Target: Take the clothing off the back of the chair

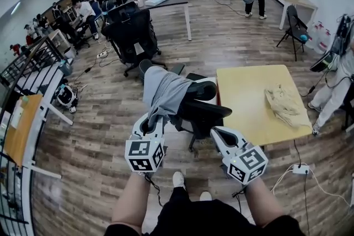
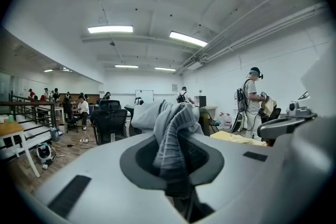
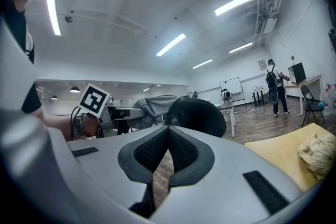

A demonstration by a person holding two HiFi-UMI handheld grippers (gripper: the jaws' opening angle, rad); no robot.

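A grey garment [image 1: 165,91] hangs over the back of a black office chair [image 1: 203,113] in the middle of the head view. My left gripper [image 1: 151,120] is shut on the garment's lower edge at the chair's left side. In the left gripper view a ribbed fold of the grey garment [image 2: 170,131] is pinched between the pads of the left gripper [image 2: 174,157]. My right gripper [image 1: 217,133] hovers just right of the chair, apart from the cloth. Seen in its own view, the right gripper [image 3: 167,148] is shut with nothing in it, facing the chair's headrest [image 3: 200,116].
A yellow table [image 1: 246,91] with a crumpled beige cloth [image 1: 285,105] stands right of the chair. Another black chair [image 1: 130,31] and a grey desk stand farther back. A railing and an orange-topped desk [image 1: 22,127] line the left. People work at the far walls.
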